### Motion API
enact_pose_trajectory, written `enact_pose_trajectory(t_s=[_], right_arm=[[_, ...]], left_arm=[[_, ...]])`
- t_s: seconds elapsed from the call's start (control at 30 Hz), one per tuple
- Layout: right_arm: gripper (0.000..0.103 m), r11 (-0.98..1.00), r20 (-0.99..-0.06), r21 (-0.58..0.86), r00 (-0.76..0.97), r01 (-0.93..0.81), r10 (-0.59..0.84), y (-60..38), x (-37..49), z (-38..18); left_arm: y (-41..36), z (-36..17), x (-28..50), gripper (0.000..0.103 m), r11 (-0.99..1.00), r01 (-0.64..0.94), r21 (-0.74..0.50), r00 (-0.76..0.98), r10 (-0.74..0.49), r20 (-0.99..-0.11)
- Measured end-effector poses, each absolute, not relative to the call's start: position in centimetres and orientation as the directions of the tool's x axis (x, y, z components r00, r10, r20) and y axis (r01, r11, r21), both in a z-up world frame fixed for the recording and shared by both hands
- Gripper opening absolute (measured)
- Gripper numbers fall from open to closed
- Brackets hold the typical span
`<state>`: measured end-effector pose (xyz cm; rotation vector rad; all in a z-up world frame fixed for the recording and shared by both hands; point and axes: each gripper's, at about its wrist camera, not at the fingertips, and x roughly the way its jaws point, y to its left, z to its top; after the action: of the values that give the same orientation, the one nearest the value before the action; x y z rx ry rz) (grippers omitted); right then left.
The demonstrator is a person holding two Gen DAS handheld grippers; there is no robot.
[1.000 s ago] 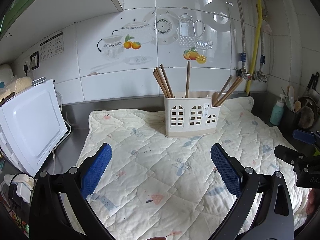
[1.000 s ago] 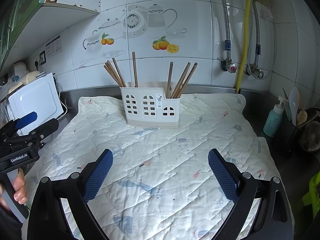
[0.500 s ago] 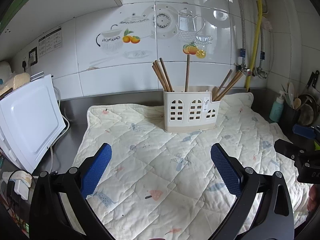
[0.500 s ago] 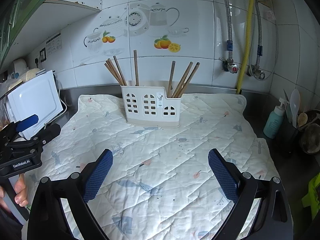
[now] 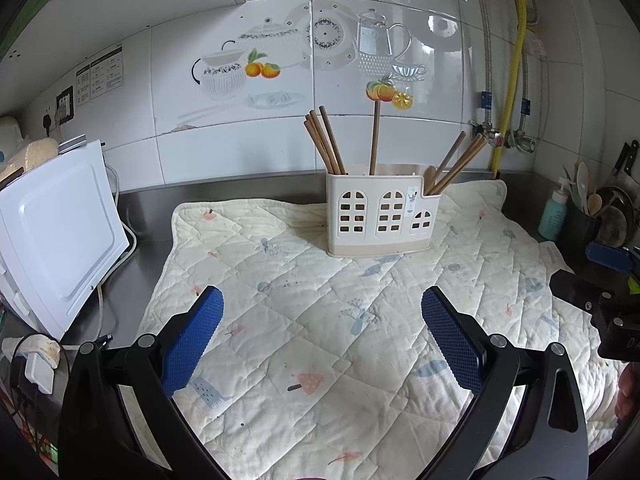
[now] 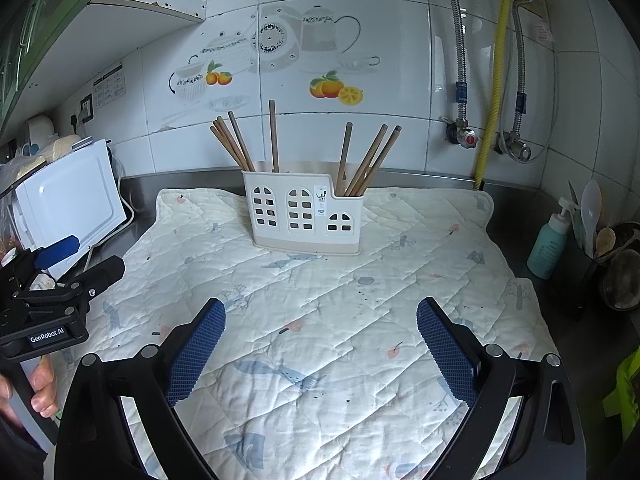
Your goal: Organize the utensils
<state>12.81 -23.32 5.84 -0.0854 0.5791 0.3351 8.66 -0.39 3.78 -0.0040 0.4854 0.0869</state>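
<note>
Both grippers, left gripper [image 5: 322, 322] and right gripper [image 6: 320, 330], fingers spread, empty, have edged closer; chopstick holder [image 6: 306, 218] ahead, chopsticks [image 6: 366, 160] already sorted inside.

Glossy white wall tiles [image 6: 392, 128] printed with teapots and oranges back a stainless steel counter [image 5: 144, 216] covered by a cream quilted mat [image 6: 340, 300]. A yellow gas pipe [image 6: 494, 80] and braided metal hoses [image 6: 456, 40] run down the wall at right, and a white boxy appliance [image 5: 56, 232] stands at left.
</note>
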Motion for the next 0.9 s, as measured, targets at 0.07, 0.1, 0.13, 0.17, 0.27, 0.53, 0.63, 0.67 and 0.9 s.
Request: enact_pose_trajectory(t_s=[0.07, 0.1, 0.13, 0.17, 0.27, 0.53, 0.63, 0.67, 0.9], right_arm=[[0.093, 0.943, -0.551, 0.015, 0.784, -0.332, 0.285, -23.31, 12.84, 5.75], [0.093, 0.943, -0.552, 0.016, 0.784, -0.332, 0.285, -23.32, 12.86, 5.71], [0.093, 0.943, -0.552, 0.018, 0.783, -0.332, 0.286, -23.33, 12.86, 5.69], [0.093, 0.943, -0.553, 0.019, 0.782, -0.333, 0.287, -23.37, 12.87, 5.67], [0.093, 0.942, -0.553, 0.019, 0.782, -0.335, 0.289, -23.34, 12.88, 5.67], [0.093, 0.941, -0.554, 0.019, 0.780, -0.338, 0.291, -23.29, 12.87, 5.56], [0.093, 0.941, -0.553, 0.020, 0.780, -0.338, 0.293, -23.28, 12.88, 5.55], [0.093, 0.941, -0.554, 0.019, 0.780, -0.337, 0.291, -23.26, 12.87, 5.57], [0.093, 0.940, -0.554, 0.018, 0.780, -0.339, 0.292, -23.23, 12.87, 5.52]], left_arm=[[-0.39, 3.70, 8.64, 0.098, 0.996, -0.084, 0.016, 0.880, 0.082, -0.468], [-0.41, 3.67, 8.64, 0.098, 0.996, -0.084, 0.017, 0.880, 0.083, -0.468], [-0.44, 3.67, 8.62, 0.098, 0.996, -0.085, 0.018, 0.880, 0.084, -0.468], [-0.43, 3.64, 8.63, 0.098, 0.996, -0.085, 0.017, 0.880, 0.083, -0.468], [-0.41, 3.61, 8.63, 0.098, 0.996, -0.088, 0.017, 0.879, 0.085, -0.470], [-0.33, 3.54, 8.62, 0.098, 0.996, -0.091, 0.015, 0.879, 0.087, -0.468], [-0.31, 3.52, 8.59, 0.098, 0.996, -0.092, 0.013, 0.879, 0.088, -0.469], [-0.28, 3.54, 8.61, 0.098, 0.996, -0.091, 0.013, 0.879, 0.087, -0.469], [-0.41, 3.55, 8.50, 0.098, 0.996, -0.085, 0.015, 0.881, 0.082, -0.466]])
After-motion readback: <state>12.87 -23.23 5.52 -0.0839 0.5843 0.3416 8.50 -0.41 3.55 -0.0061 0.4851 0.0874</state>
